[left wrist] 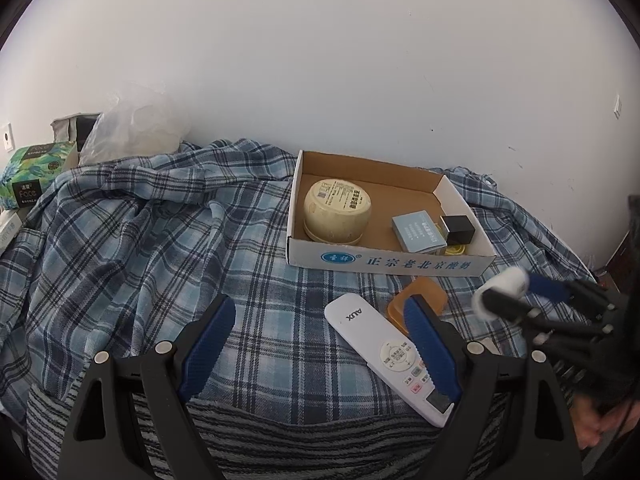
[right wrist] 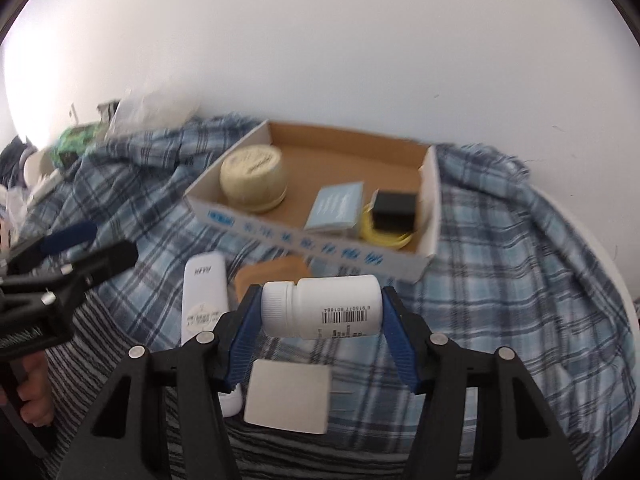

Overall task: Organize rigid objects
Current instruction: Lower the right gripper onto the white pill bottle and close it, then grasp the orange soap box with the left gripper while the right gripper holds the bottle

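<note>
Gripping a white bottle [right wrist: 320, 307] w/ barcode label sideways, right gripper [right wrist: 320, 322] hangs near of cardboard tray [left wrist: 384, 266]. Left gripper [left wrist: 320, 350] wide, empty, over white "AUX" remote [left wrist: 384, 354] on plaid cloth [left wrist: 140, 240].

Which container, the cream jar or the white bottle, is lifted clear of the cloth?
The white bottle, clamped sideways in the right claw. The cream jar sits in the cardboard box.
</note>
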### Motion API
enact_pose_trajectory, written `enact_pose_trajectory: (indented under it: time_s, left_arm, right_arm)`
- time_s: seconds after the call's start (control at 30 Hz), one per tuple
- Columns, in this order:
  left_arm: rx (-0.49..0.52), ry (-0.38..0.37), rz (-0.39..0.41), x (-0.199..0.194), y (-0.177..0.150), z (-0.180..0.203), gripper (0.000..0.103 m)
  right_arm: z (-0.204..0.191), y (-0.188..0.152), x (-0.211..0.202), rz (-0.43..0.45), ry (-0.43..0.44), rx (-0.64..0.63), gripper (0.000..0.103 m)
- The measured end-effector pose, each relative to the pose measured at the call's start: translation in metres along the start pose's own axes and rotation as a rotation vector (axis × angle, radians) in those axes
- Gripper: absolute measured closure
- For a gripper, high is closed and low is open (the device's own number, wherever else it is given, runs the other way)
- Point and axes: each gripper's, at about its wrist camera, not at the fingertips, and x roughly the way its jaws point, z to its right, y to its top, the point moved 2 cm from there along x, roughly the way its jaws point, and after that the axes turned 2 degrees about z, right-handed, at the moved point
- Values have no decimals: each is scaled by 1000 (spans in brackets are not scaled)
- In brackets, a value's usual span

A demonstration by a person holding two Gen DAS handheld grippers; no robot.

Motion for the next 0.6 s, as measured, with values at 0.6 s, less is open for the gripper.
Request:
enact_pose_trajectory:
  time_s: [0.6]
  left_arm:
    - [318,-180,-150,37,27,63,29]
  right_arm:
    - [61,9,-36,78,-49,115,46]
